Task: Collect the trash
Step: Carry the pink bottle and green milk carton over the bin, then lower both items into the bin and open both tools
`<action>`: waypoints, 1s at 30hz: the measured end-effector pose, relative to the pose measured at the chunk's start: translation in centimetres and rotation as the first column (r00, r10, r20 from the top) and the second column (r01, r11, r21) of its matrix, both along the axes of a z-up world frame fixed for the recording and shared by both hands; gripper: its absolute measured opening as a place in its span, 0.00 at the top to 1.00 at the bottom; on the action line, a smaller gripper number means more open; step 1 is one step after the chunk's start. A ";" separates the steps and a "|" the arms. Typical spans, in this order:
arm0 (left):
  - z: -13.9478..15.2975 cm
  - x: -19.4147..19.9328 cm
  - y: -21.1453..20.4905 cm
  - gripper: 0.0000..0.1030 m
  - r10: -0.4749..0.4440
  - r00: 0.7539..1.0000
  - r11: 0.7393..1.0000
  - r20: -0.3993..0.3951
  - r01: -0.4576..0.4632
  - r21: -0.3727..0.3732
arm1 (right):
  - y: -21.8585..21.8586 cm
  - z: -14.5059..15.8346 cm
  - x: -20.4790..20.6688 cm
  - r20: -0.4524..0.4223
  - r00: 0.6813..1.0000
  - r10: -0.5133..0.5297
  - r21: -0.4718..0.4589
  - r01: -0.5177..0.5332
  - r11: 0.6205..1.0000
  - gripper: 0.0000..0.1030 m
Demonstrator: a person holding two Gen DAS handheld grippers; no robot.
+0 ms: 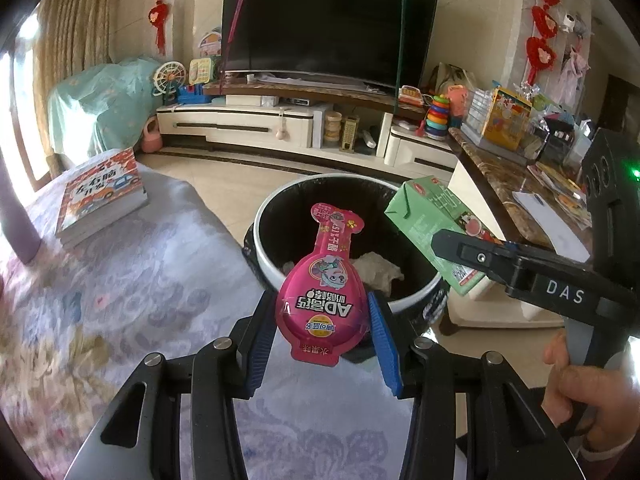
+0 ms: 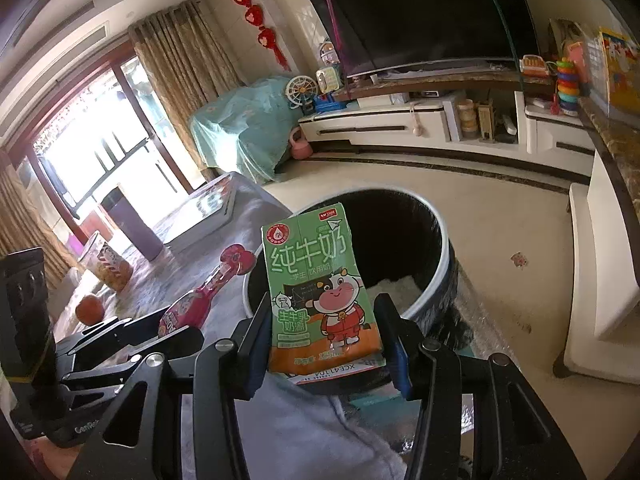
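Note:
My left gripper (image 1: pixel 322 326) is shut on a pink snack wrapper (image 1: pixel 324 296) and holds it over the near rim of a round bin with a black liner (image 1: pixel 280 200). Crumpled white paper (image 1: pixel 378 266) lies inside the bin. My right gripper (image 2: pixel 326 340) is shut on a green milk carton (image 2: pixel 320 292) and holds it over the bin (image 2: pixel 436 248). The carton also shows in the left wrist view (image 1: pixel 432 228), right of the wrapper. The wrapper also shows in the right wrist view (image 2: pixel 200 300), left of the carton.
A table with a floral cloth (image 1: pixel 120 300) stands left of the bin, with a book (image 1: pixel 100 196) on it. An orange (image 2: pixel 90 309), a snack bag (image 2: pixel 106 266) and a purple cup (image 2: pixel 132 224) sit there too. A marble counter (image 1: pixel 508 184) is at the right.

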State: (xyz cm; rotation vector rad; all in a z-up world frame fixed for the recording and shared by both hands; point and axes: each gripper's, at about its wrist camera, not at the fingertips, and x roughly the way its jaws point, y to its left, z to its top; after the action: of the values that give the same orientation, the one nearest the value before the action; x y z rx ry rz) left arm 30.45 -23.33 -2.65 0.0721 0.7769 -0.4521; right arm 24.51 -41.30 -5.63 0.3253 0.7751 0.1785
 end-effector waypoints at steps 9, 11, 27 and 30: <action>-0.2 2.3 -1.3 0.57 -0.006 1.000 1.000 0.005 0.006 0.019 | -1.2 -0.1 2.3 -0.006 1.000 -0.015 -0.011 0.015 1.000 0.52; -0.2 2.8 -1.6 0.57 -0.008 1.000 1.000 0.007 0.007 0.024 | -1.3 -0.1 2.7 -0.008 1.000 -0.015 -0.014 0.015 1.000 0.52; -0.8 6.1 -3.3 0.57 -0.010 1.000 0.999 0.000 0.010 0.049 | -1.7 -0.7 5.3 -0.034 0.999 -0.012 -0.045 0.011 0.999 0.52; -1.0 6.5 -3.3 0.57 -0.009 1.000 0.999 -0.002 0.010 0.051 | -1.8 -0.7 5.7 -0.038 0.999 -0.013 -0.048 0.012 0.999 0.52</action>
State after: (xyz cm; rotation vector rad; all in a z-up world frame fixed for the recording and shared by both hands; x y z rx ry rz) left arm 36.98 -26.59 -3.62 0.1233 0.7902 -0.4414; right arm 30.20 -43.08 -6.32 0.2890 0.8138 0.1422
